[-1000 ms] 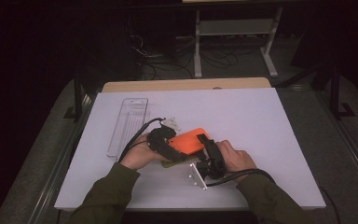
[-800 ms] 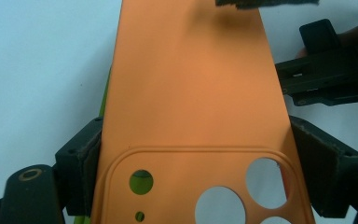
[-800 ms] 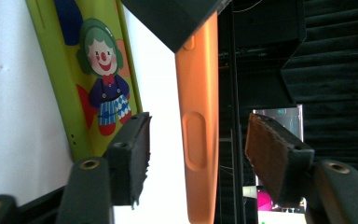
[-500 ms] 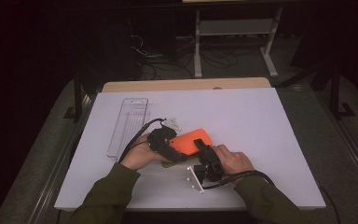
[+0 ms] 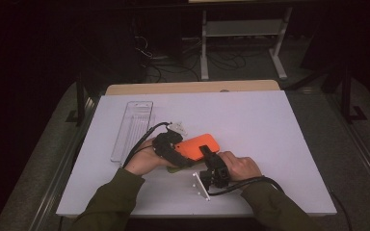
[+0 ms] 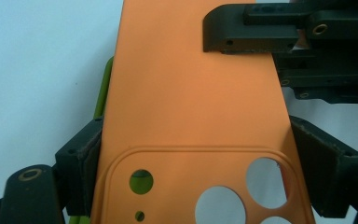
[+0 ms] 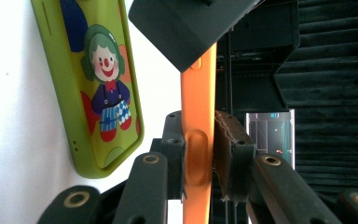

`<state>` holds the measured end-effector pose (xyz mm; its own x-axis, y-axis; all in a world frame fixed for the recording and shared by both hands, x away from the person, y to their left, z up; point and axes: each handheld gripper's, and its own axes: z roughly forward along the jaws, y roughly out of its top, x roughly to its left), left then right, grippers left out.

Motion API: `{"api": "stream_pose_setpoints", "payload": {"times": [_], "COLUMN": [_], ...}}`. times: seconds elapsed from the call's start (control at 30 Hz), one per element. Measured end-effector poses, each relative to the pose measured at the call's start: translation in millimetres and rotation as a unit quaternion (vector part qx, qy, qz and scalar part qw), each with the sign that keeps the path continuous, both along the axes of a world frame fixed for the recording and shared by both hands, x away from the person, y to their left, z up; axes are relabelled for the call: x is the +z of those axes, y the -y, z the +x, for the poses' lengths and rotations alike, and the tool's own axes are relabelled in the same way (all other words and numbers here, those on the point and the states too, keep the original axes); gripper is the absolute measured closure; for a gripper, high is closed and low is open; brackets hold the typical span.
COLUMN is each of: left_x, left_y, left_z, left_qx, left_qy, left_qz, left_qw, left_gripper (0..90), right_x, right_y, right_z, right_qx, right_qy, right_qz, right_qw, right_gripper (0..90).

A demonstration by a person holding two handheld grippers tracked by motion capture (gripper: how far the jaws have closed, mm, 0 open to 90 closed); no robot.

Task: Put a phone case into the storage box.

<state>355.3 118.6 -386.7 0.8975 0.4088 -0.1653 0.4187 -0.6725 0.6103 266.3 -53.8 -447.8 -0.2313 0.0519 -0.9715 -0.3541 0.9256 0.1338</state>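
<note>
The orange phone case (image 5: 198, 146) is lifted clear of the tabletop (image 5: 270, 125) near its front edge, so the pick-up looks done; what follows, perhaps pairing it with the green clown case (image 7: 95, 84) lying beneath, is left. The left gripper (image 6: 196, 154) has its fingers clamped across the case's camera end. The right gripper (image 7: 199, 154) has just been closing its fingers, now pinching the case's side edge.

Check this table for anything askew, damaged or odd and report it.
Nothing looks damaged or spilled. The orange phone case is held off the white table on edge, gripped by both the left claw and the right claw. A green clown-print case lies flat beneath it. A clear tray sits squarely at the left.
</note>
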Motion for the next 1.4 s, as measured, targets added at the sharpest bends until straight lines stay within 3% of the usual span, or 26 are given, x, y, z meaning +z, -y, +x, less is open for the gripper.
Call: {"api": "stream_pose_setpoints", "payload": {"times": [0.37,0.47,0.5,0.6,0.73,1.0,1.13,1.4], "left_x": [-0.2,1.3,2.6,2.7,3.7,9.9,11.7,14.2], "left_y": [-0.8,-1.5,-1.9,-1.1,-1.2,-7.6,-12.3,-23.1], "left_z": [1.8,-0.4,-0.5,-1.7,-2.7,-1.9,-1.8,0.6], "left_qx": [-0.001,0.002,-0.002,-0.003,-0.011,-0.009,-0.016,-0.007], "left_qy": [-0.012,0.004,0.014,0.002,0.003,0.009,0.011,0.011], "left_qz": [-0.025,-0.034,-0.032,-0.038,-0.041,-0.063,-0.06,-0.063], "left_qw": [0.9996,0.9994,0.9994,0.9993,0.9991,0.998,0.998,0.9979], "left_gripper": [14.8,13.6,12.8,4.8,0.0,0.0,0.0,0.0], "right_x": [1.5,2.4,3.2,2.8,2.9,2.8,3.0,3.4], "right_y": [1.0,1.8,2.0,1.9,2.3,3.3,5.0,10.2], "right_z": [-2.1,-2.4,-2.5,-2.6,-2.1,-0.4,1.8,6.2], "right_qx": [-0.003,-0.001,-0.002,0.0,-0.003,-0.011,-0.016,-0.031], "right_qy": [0.017,0.022,0.017,0.019,0.014,-0.001,-0.007,-0.016], "right_qz": [0.001,0.002,0.002,0.005,-0.002,-0.001,0.0,0.008], "right_qw": [0.9998,0.9997,0.9999,0.9998,0.9999,0.9999,0.9998,0.9994], "right_gripper": [81.2,82.0,82.1,82.1,81.9,81.7,81.3,81.3]}}
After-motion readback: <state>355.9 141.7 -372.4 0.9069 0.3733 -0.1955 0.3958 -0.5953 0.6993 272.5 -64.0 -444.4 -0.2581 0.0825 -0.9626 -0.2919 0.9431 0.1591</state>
